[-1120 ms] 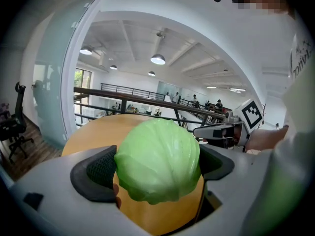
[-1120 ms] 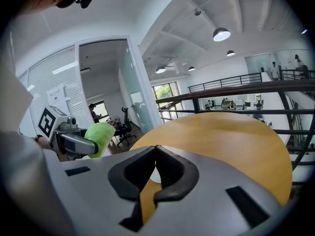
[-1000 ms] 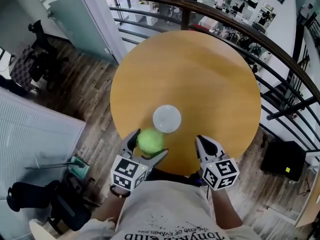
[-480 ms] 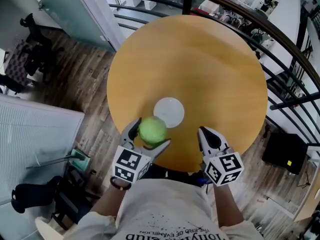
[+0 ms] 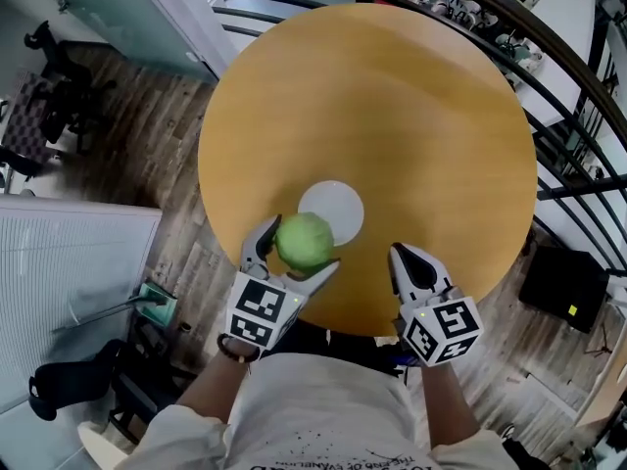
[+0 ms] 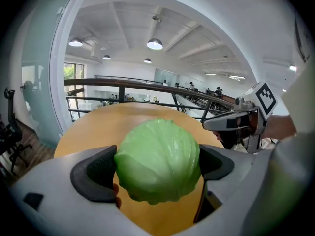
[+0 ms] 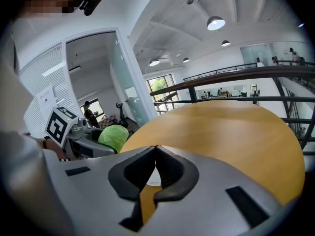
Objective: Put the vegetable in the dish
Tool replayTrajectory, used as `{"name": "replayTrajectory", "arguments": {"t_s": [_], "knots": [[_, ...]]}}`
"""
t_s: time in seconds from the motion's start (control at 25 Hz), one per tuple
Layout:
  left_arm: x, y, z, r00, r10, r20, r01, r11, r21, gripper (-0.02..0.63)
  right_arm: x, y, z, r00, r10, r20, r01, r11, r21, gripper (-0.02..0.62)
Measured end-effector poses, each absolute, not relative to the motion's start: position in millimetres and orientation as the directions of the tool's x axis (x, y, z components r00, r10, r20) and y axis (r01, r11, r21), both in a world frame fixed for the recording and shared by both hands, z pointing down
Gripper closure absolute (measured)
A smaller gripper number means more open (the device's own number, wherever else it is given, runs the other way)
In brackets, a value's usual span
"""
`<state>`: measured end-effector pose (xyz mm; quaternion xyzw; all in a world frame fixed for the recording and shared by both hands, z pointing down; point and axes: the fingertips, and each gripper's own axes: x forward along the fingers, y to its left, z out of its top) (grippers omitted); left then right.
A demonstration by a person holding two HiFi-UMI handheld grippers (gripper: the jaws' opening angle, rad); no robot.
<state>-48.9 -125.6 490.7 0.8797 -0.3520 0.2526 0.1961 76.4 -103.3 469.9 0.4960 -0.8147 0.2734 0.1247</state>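
Note:
A round green cabbage (image 5: 304, 240) is held between the jaws of my left gripper (image 5: 297, 252), which is shut on it just above the table. In the left gripper view the cabbage (image 6: 158, 160) fills the space between the two pads. A small white dish (image 5: 335, 208) lies on the round wooden table (image 5: 411, 116), and the cabbage overlaps its near-left rim from above. My right gripper (image 5: 406, 266) hovers over the table's near edge, to the right of the dish, shut with nothing in it. In the right gripper view, the cabbage (image 7: 112, 136) shows at the left.
The table stands next to a curved dark railing (image 5: 549, 47) at a balcony edge. A wood floor (image 5: 118, 135) and a glass partition (image 5: 137, 8) lie to the left. A black box (image 5: 568, 287) sits on the floor at the right.
My left gripper has carried the cabbage forward and a little right, from short of the dish to over its near-left rim. The right gripper has barely moved.

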Motion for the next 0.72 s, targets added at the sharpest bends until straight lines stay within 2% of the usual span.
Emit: {"name": "replayTrajectory", "arguments": {"t_s": [0.72], "knots": [[-16.7,-159.5,580.9,0.576,-0.428,0.696,-0.699,-0.699,0.149,0.107,100.5,-106.8,525.4,-0.451,-0.724,0.523,-0.884,0.279,-0.376,0.572]]}}
